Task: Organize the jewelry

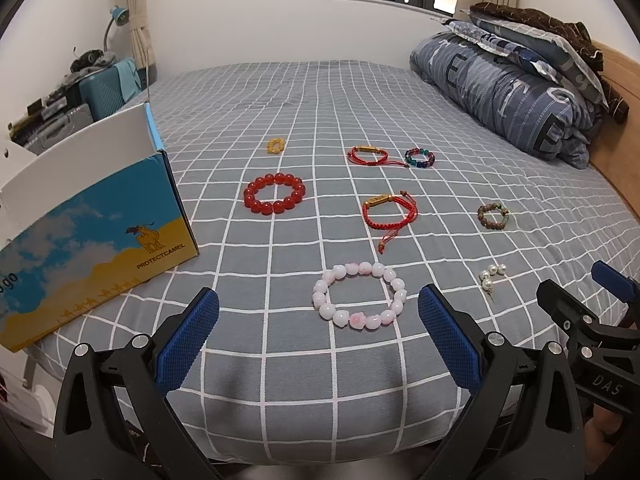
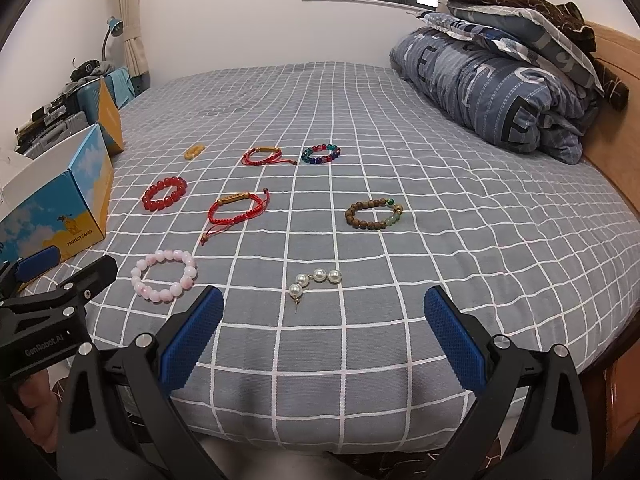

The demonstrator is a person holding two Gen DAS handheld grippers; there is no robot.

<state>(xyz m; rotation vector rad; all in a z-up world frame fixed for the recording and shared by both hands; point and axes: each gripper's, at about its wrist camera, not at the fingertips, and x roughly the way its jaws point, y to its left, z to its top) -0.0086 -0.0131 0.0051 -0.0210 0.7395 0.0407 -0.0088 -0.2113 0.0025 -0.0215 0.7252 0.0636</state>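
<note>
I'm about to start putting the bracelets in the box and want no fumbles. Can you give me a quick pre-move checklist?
1. Left gripper open and holding nothing: ok.
2. Right gripper open and holding nothing: ok.
3. Pink bead bracelet lies flat ahead of the left gripper, apart from other pieces: ok.
4. Pearl piece ahead of the right gripper, unobstructed: ok.
5. Camel box open at the top: ok.
6. Room inside the box: cannot tell, interior hidden.
</note>
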